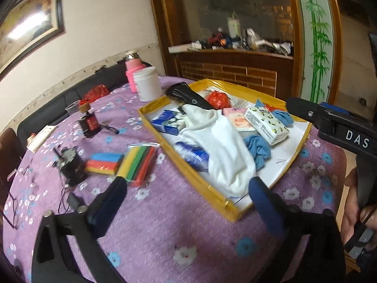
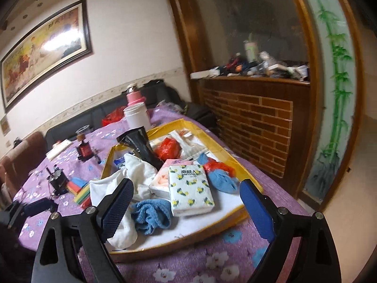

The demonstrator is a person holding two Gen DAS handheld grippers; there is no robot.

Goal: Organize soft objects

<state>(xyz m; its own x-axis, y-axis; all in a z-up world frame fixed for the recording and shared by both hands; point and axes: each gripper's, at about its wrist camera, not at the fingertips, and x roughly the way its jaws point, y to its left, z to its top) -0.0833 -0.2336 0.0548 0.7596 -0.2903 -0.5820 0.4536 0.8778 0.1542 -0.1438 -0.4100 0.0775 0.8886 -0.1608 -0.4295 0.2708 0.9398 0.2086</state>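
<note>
A yellow-rimmed tray (image 1: 188, 165) on the purple flowered tablecloth holds a crumpled white cloth (image 1: 219, 146), two blue cloths (image 1: 258, 147), a lemon-print tissue pack (image 1: 266, 125), a pink pack, a blue pack, a red bag and a black tube. Two striped sponge packs (image 1: 139, 162) lie on the cloth left of the tray. My left gripper (image 1: 187, 191) hangs open above the tray's near corner, holding nothing. My right gripper (image 2: 185, 188) is open over the tray (image 2: 188, 243), above the tissue pack (image 2: 190, 188) and a blue cloth (image 2: 150, 212), and grips nothing.
A white jar (image 1: 148, 83) and a pink bottle (image 1: 132, 70) stand behind the tray. A black motor (image 1: 70, 165), a red-black gadget (image 1: 89, 122), a pen and glasses lie at the left. A dark sofa and a brick-faced counter (image 2: 247, 127) border the table.
</note>
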